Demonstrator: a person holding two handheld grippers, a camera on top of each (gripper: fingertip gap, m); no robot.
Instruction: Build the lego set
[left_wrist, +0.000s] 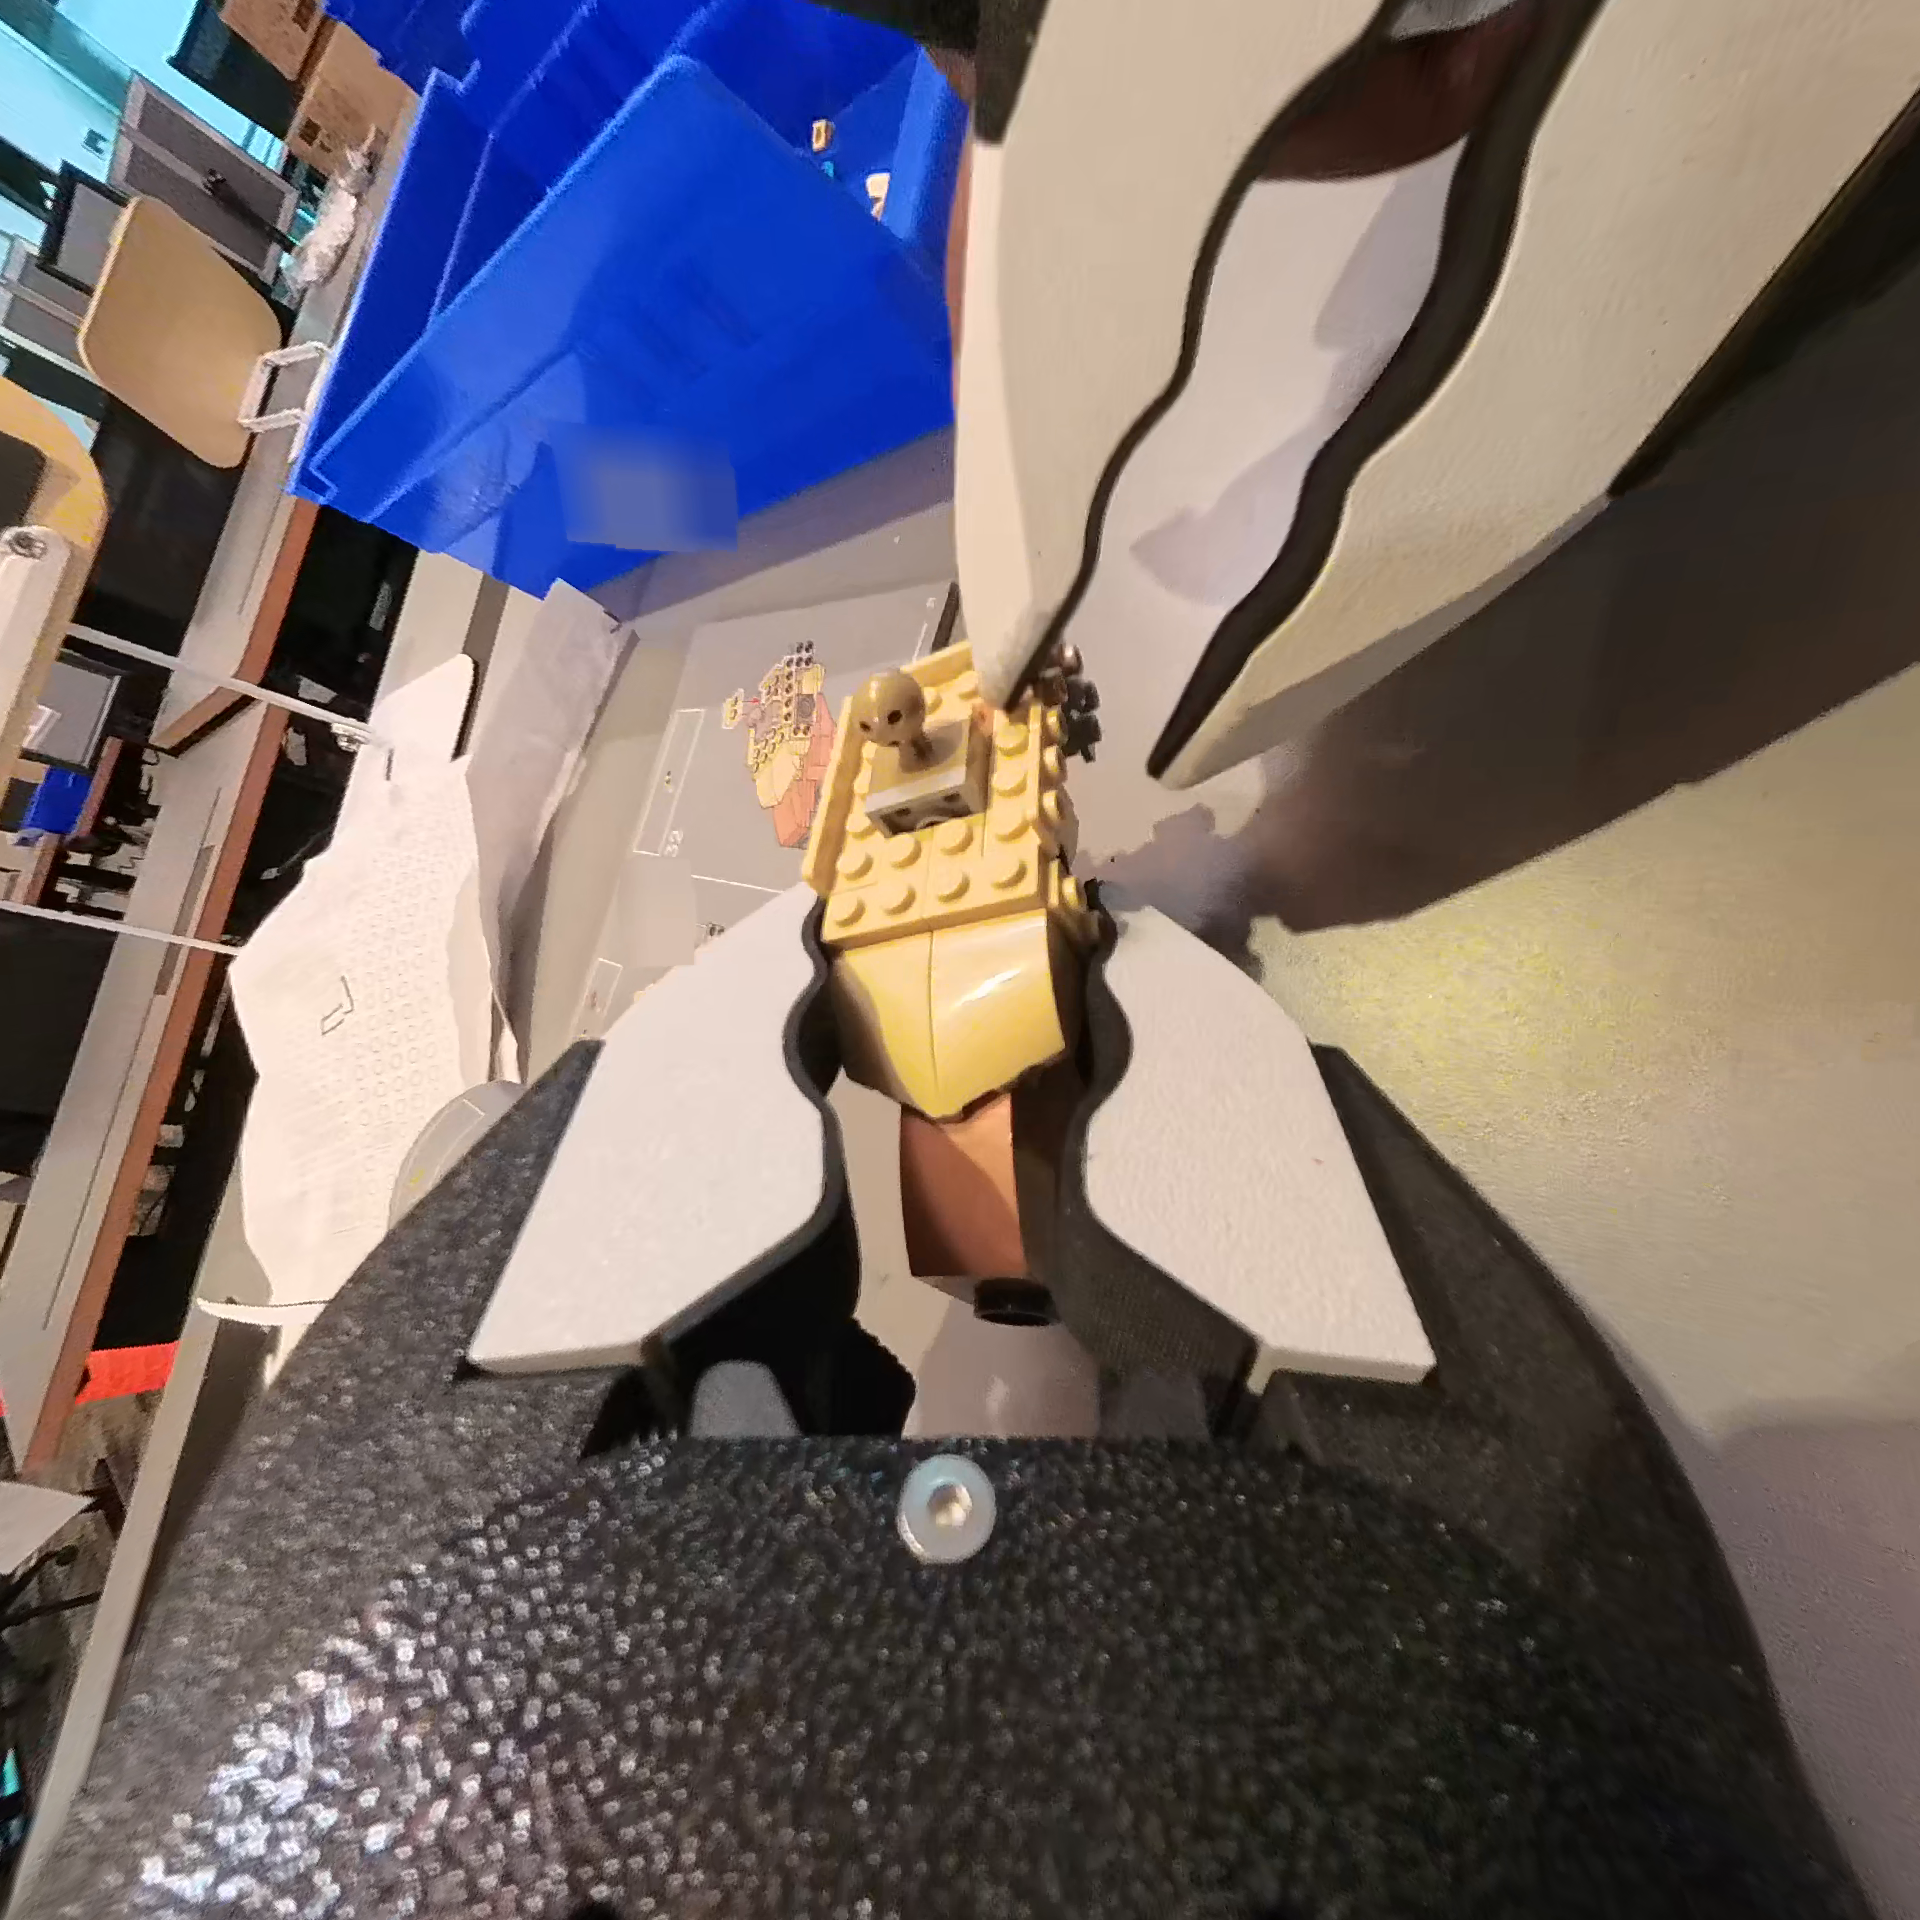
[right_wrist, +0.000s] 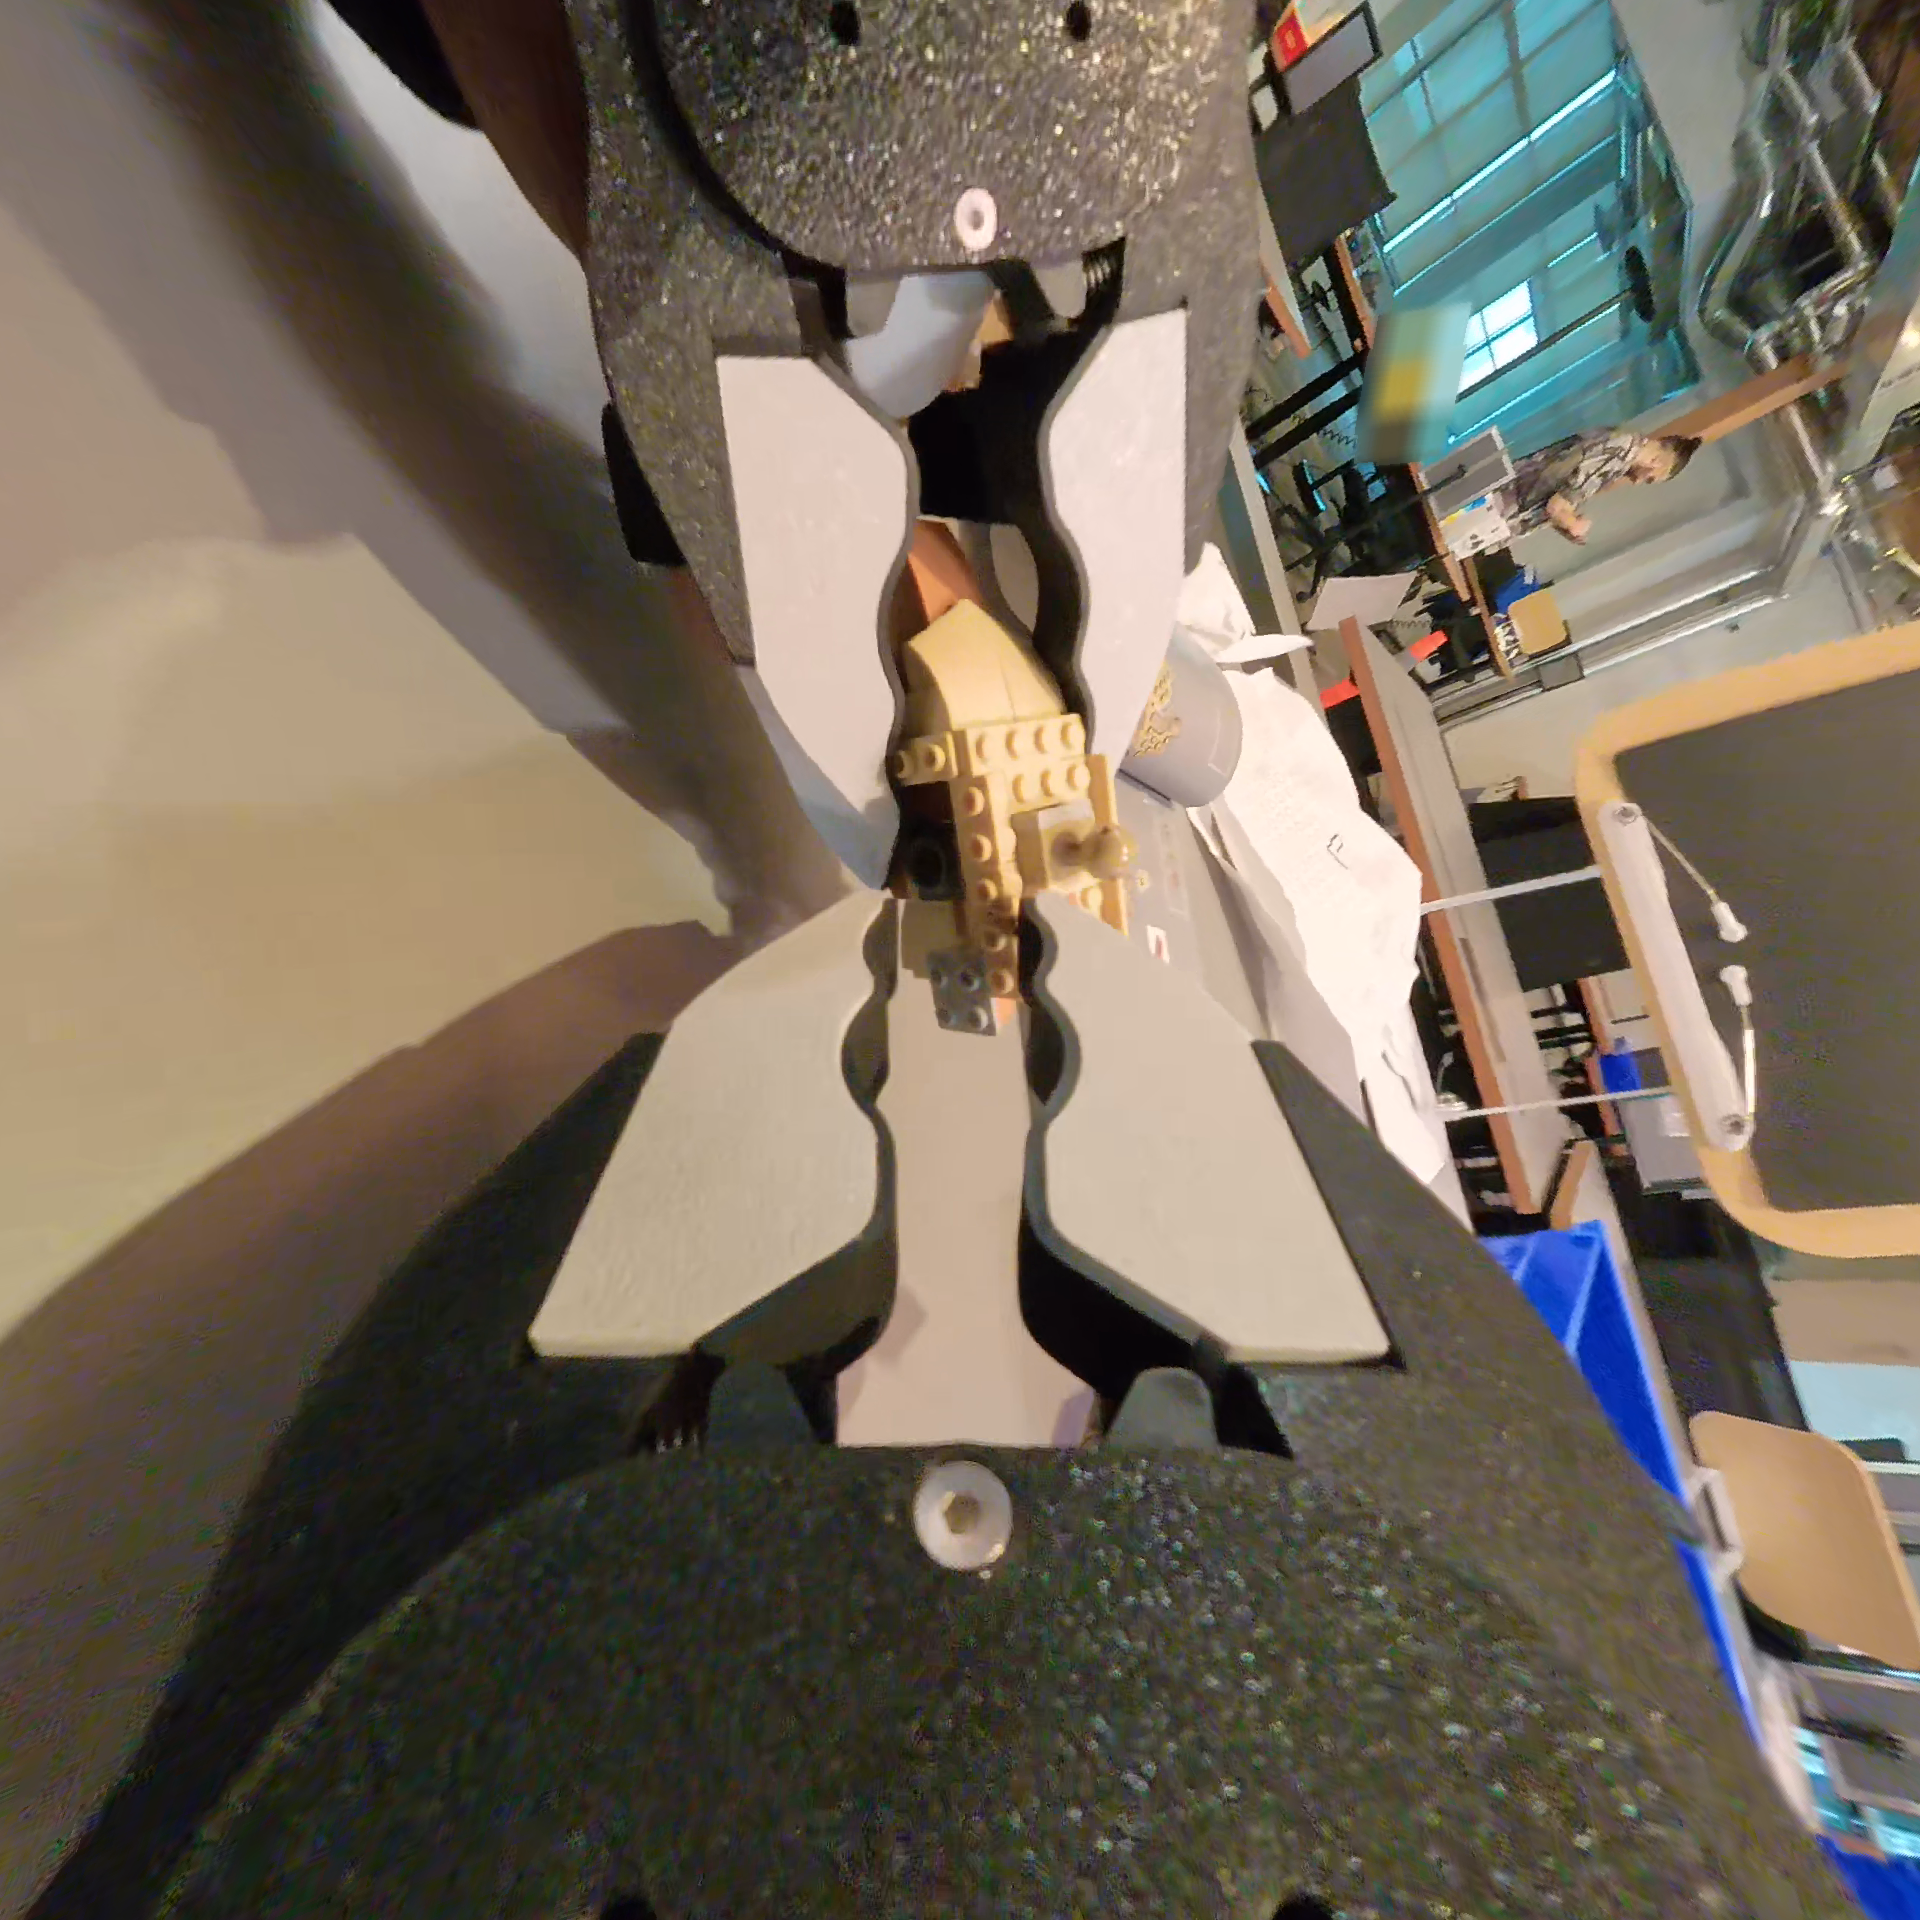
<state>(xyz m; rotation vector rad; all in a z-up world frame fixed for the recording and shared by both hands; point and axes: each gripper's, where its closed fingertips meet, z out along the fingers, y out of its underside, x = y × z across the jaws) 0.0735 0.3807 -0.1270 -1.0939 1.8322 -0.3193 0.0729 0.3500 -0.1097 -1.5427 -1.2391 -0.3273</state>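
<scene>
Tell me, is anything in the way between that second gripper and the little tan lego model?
Nothing visible. The left gripper is clamped on the tan lego model at its curved end. The right gripper has already reached the other end, its fingertips either side of the small grey piece, with no object between them.

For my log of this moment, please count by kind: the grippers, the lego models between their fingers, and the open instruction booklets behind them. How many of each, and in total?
Grippers: 2, the left gripper and the right gripper
Lego models: 1, the tan lego model, between the fingers of both
Instruction booklets: 1, the instruction booklet
Total: 4
</scene>
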